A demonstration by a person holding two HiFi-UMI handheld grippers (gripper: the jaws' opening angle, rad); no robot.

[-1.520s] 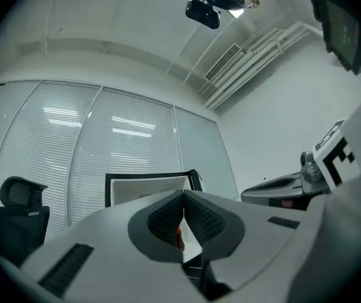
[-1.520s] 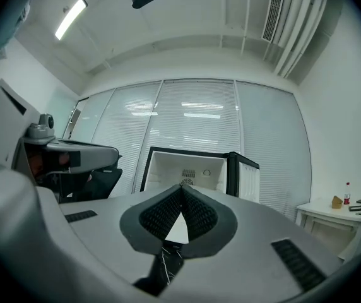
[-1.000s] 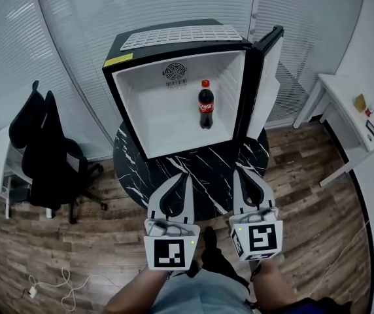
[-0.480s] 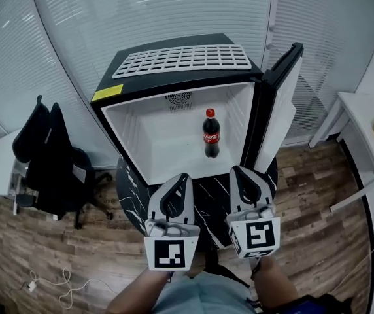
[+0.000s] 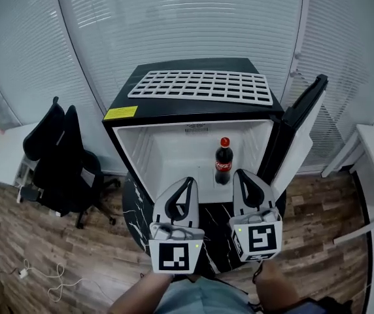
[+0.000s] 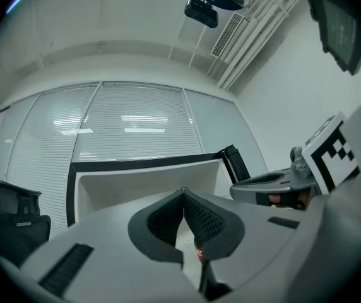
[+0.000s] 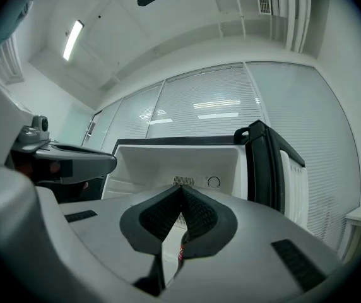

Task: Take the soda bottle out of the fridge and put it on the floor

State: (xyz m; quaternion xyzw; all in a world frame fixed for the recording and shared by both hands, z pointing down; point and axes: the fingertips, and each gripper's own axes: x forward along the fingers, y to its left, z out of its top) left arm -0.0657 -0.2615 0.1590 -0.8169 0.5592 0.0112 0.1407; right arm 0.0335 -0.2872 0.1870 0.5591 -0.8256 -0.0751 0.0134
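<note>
2 grey tools sit at lower centre, jaws pressed together and empty: left gripper (image 5: 188,181), right gripper (image 5: 240,174). At centre, the red-capped dark plastic soda bottle (image 5: 223,163) stands upright inside the open black white-lined fridge (image 5: 167,150).

Black chair (image 5: 59,159) left, white desk (image 5: 0,165) just beside it — cable (image 5: 43,281) lower left, blinds (image 5: 174,25) at back, marble table (image 5: 136,211) ctr.

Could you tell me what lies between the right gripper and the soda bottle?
Head view: only bare fridge floor between right gripper and soda bottle.
</note>
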